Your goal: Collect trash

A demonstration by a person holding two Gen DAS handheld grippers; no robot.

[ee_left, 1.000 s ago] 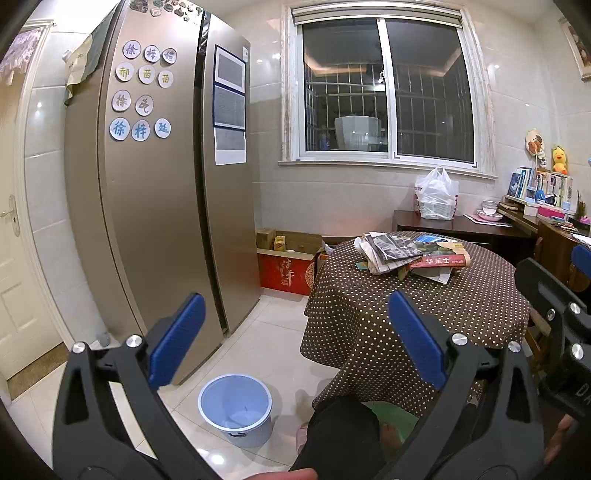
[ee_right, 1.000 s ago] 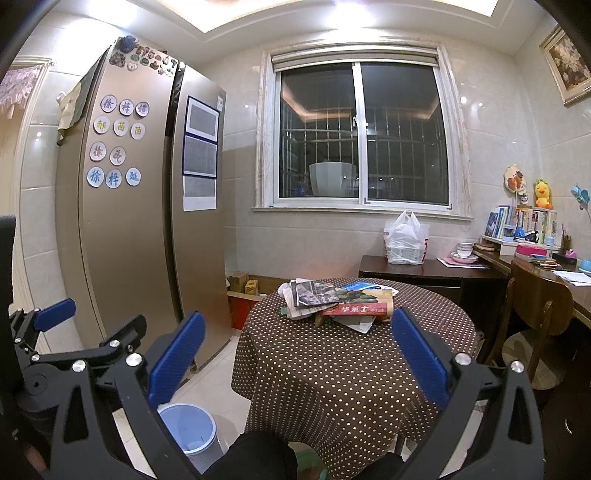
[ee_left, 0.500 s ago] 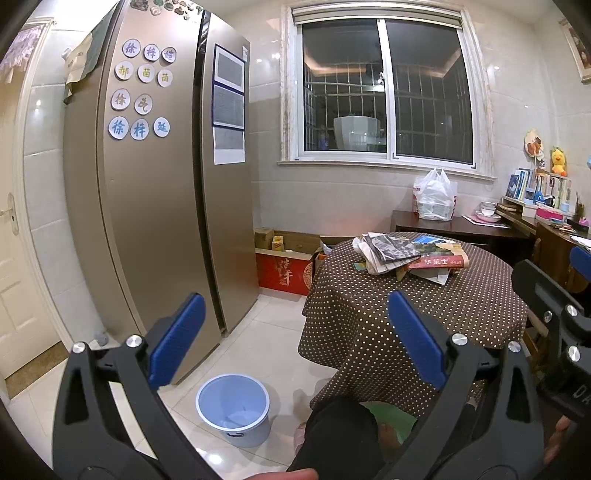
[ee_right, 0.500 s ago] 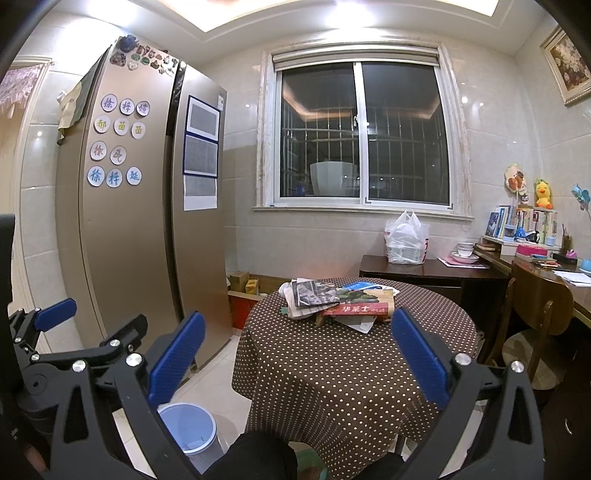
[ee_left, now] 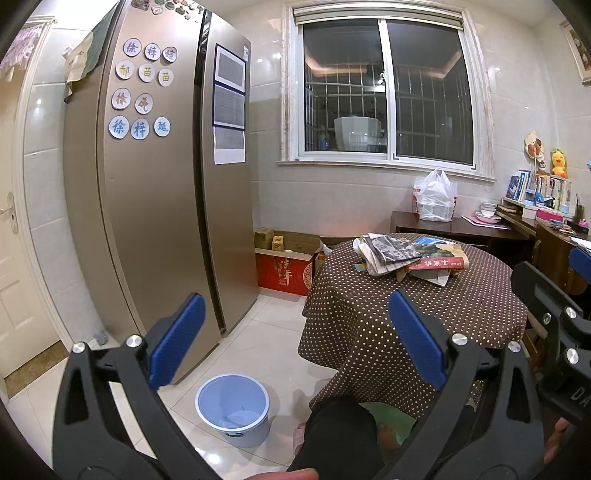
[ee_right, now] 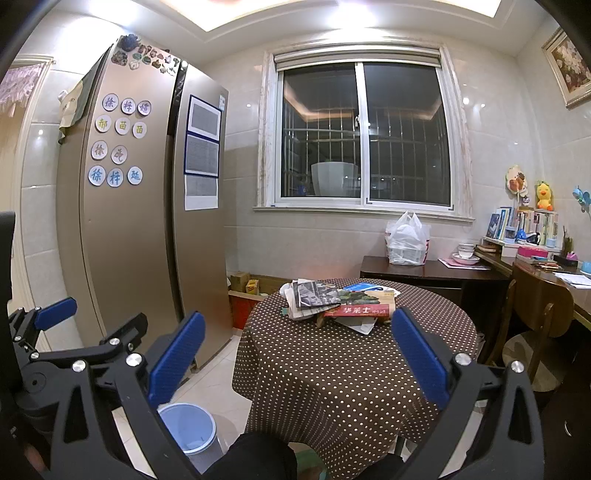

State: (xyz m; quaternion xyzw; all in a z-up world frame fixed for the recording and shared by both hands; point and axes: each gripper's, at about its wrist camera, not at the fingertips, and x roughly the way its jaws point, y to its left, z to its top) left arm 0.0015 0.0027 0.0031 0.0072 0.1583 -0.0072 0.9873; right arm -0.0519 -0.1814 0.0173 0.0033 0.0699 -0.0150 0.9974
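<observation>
Each black hand-held gripper [ee_left: 295, 343] bears blue pads [ee_left: 176, 341] and silver screws [ee_left: 133, 340].

Tiled walls gleam under the bright ceiling light [ee_right: 332, 11]. A tall bronze refrigerator [ee_left: 155, 221] stands left, dotted with round magnets [ee_left: 139, 129]. Dark barred window [ee_right: 364, 134] straight ahead, round polka-dot table [ee_right: 351, 365] below, pale glossy floor tiles [ee_left: 266, 343] underfoot.
</observation>
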